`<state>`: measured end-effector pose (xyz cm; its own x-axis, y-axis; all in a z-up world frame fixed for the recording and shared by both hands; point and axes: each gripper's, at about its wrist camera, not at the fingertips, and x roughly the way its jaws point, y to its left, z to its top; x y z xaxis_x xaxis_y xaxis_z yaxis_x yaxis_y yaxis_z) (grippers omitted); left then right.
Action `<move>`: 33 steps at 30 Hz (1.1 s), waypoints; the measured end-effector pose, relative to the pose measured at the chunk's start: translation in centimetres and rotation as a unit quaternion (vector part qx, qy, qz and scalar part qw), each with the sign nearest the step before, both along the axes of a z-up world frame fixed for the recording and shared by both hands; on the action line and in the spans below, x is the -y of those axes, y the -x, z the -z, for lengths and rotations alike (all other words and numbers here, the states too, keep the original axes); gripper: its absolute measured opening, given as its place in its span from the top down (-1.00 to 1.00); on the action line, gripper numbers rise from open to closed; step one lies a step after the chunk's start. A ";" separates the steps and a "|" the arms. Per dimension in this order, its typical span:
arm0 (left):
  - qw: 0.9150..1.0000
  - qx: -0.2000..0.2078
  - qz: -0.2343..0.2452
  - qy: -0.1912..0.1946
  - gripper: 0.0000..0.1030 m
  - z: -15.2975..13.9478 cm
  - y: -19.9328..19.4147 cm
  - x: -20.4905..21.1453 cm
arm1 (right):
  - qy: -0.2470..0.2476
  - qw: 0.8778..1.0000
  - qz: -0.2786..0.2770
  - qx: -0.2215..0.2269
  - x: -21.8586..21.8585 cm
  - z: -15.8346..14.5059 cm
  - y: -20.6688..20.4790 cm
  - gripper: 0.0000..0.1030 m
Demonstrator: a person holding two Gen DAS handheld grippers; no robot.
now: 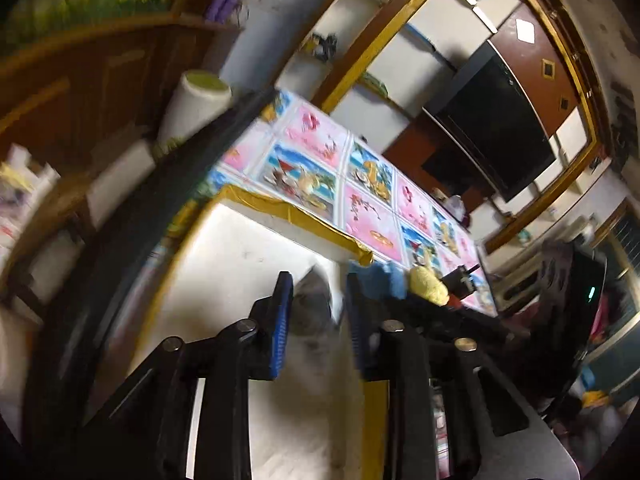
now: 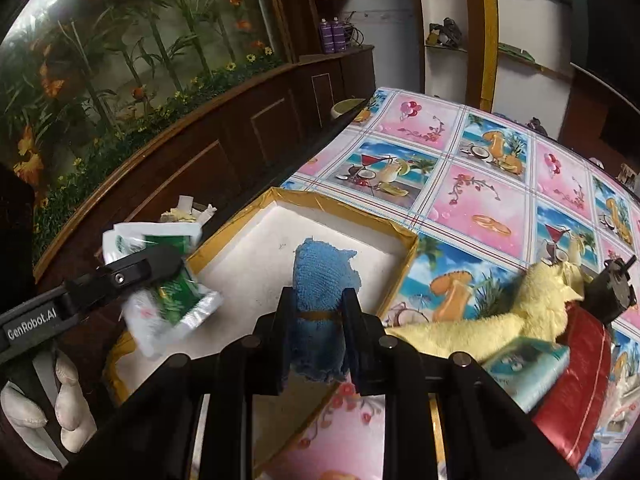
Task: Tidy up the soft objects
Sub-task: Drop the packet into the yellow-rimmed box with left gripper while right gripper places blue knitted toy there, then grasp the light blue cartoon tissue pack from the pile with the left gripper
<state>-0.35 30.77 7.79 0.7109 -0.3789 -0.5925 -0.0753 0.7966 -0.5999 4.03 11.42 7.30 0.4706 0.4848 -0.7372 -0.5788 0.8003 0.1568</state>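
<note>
While pinched, blue cloth (image 2: 318,300) sits between right tool (image 2: 316,340) fingers.

Dim indoor light, motion blur, fisheye-warped edges.

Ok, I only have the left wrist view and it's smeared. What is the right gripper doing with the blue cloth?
Observer: The right gripper is shut on the blue cloth, holding it over the white box.
Operator: And the pale blur between my fingers?
Observer: In the right wrist view it's a green and white packet at the tip of the left gripper. I cannot tell whether it's gripped.
Operator: What's left on the table?
Observer: Next to the yellow cloth lie a pale blue packet and a red pouch.
</note>
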 end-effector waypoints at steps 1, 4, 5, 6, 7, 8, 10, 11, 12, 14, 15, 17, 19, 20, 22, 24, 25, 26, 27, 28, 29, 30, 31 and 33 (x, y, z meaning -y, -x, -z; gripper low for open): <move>0.999 -0.014 0.006 0.033 0.09 1.0 -1.1 -0.5 | 0.007 1.000 0.005 -0.005 -0.6 0.6 -0.8 0.54; 0.996 -0.040 -0.002 0.074 0.04 2.7 -2.5 -1.3 | 0.005 0.999 0.024 -0.038 -0.9 1.5 -2.7 0.50; 0.997 -0.038 -0.006 0.068 0.04 2.7 -2.3 -1.3 | -0.006 0.999 0.027 -0.038 -0.6 1.3 -2.7 0.49; 0.997 -0.036 -0.007 0.062 0.04 2.6 -2.1 -1.1 | -0.014 0.999 0.027 -0.032 -0.2 0.8 -2.5 0.48; 0.998 -0.036 -0.009 0.054 0.04 2.4 -1.7 -1.0 | -0.015 0.999 0.026 -0.023 0.2 0.4 -2.1 0.41; 0.998 -0.037 -0.013 0.040 0.04 2.2 -1.3 -0.7 | -0.013 1.000 0.025 -0.010 0.6 -0.3 -1.5 0.30; 0.999 -0.034 -0.017 0.018 0.04 1.8 -0.3 -0.2 | -0.019 0.999 0.026 0.015 1.9 -1.5 -0.5 0.09; 0.999 -0.029 -0.016 0.006 0.04 1.6 0.5 0.3 | -0.026 0.999 0.030 0.023 2.8 -2.0 0.0 -0.02; 1.000 -0.026 -0.015 0.000 0.04 1.5 1.2 0.6 | -0.035 0.998 0.035 0.029 3.9 -2.5 0.6 -0.06; 1.000 -0.020 -0.008 -0.003 0.04 1.2 2.4 1.6 | -0.051 0.997 0.042 0.035 6.0 -3.1 1.5 -0.09; 1.000 -0.019 -0.004 -0.004 0.04 1.0 3.1 2.0 | -0.056 0.997 0.046 0.038 7.2 -3.3 1.9 -0.09; 1.000 -0.020 0.001 -0.014 -0.04 0.7 4.2 3.2 | -0.063 0.995 0.062 0.045 9.9 -3.4 2.8 -0.12; 1.000 -0.017 0.011 -0.017 -0.06 0.4 4.8 4.4 | -0.061 0.993 0.083 0.054 12.8 -3.4 3.8 -0.20; 1.000 -0.018 0.019 -0.018 -0.06 0.2 5.2 5.2 | -0.056 0.992 0.097 0.062 14.3 -3.3 4.2 -0.22; 0.999 -0.019 0.033 -0.022 -0.06 0.1 5.3 6.8 | -0.042 0.988 0.127 0.076 17.3 -2.9 5.0 -0.25; 0.998 -0.021 0.046 -0.032 -0.06 0.0 5.2 8.7 | -0.037 0.984 0.154 0.076 20.1 -2.1 5.3 -0.27; 0.998 -0.023 0.052 -0.037 -0.06 -0.1 5.1 9.7 | -0.038 0.983 0.165 0.072 21.3 -1.7 5.3 -0.27; 0.997 -0.025 0.059 -0.043 -0.06 0.0 4.9 10.8 | -0.040 0.981 0.176 0.064 22.5 -1.1 5.2 -0.27; 0.996 -0.027 0.065 -0.048 -0.06 0.0 4.8 11.8 | -0.044 0.979 0.189 0.058 23.8 -0.5 5.0 -0.27; 0.996 -0.029 0.071 -0.055 -0.06 0.0 4.6 12.8 | -0.050 0.978 0.197 0.054 24.6 -0.2 4.9 -0.27; 0.995 -0.032 0.077 -0.063 -0.06 0.0 4.2 14.0 | -0.056 0.976 0.204 0.052 25.6 0.3 4.9 -0.27; 0.994 -0.033 0.081 -0.069 -0.06 0.0 3.8 14.9 | -0.063 0.975 0.208 0.051 26.2 0.7 4.7 -0.27; 0.993 -0.034 0.084 -0.073 -0.06 0.0 3.5 15.7 | -0.068 0.974 0.209 0.051 26.8 1.1 4.6 -0.27; 0.991 -0.034 0.095 -0.088 -0.06 -0.3 2.4 17.5 | -0.073 0.973 0.211 0.054 27.5 1.8 4.5 -0.27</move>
